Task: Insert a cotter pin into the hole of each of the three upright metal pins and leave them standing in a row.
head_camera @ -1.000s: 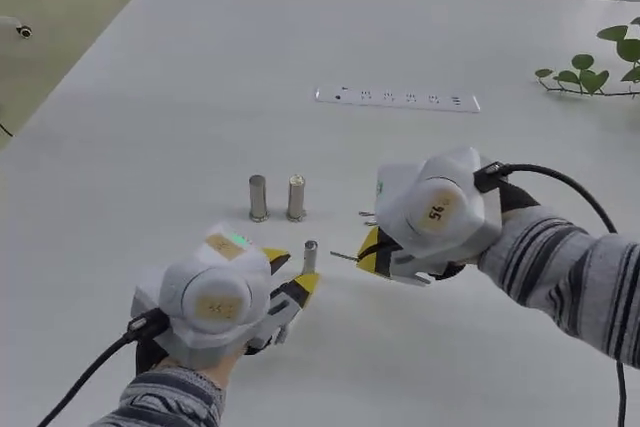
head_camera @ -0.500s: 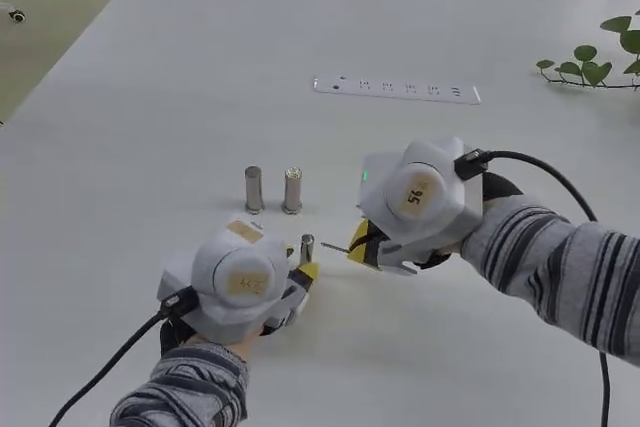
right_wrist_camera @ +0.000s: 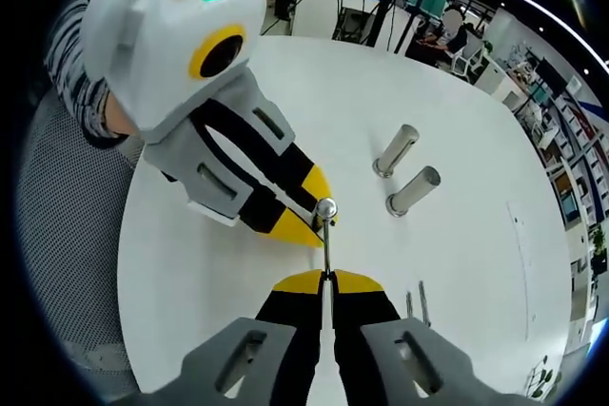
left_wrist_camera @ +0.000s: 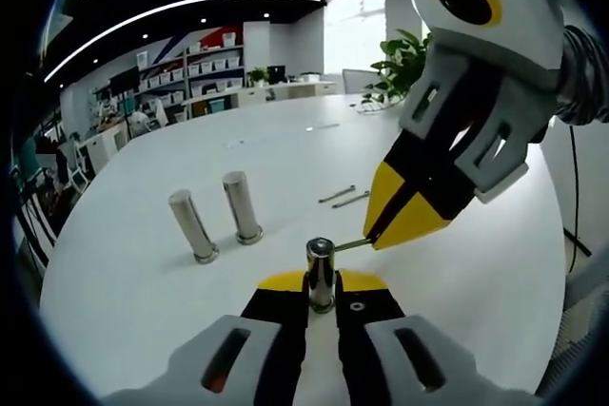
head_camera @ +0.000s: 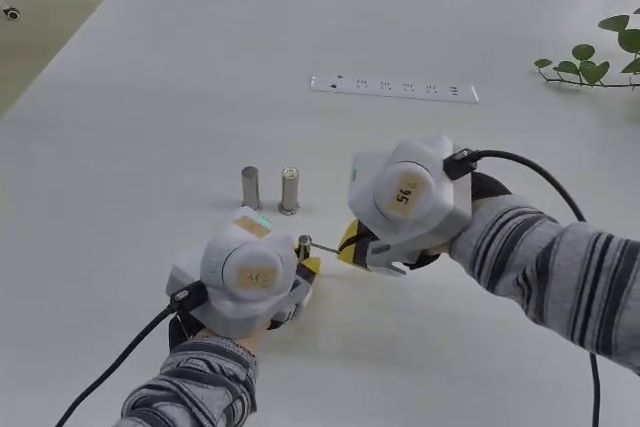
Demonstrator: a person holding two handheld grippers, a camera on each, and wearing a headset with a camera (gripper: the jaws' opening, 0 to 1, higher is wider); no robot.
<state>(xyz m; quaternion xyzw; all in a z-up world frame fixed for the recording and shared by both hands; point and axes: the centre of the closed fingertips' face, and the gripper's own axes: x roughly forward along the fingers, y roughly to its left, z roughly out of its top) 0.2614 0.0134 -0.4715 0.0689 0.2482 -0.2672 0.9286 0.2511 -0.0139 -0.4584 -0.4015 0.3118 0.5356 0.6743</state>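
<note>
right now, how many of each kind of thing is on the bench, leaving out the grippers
metal pin: 3
cotter pin: 3
power strip: 1
plant: 1
total: 8

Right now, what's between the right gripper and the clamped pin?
The cotter pin, shut in the right gripper, bridges to the metal pin; right gripper view shows it.

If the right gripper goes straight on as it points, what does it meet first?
Probably the metal pin in the left gripper; its own cotter pin points at that pin's top.
</note>
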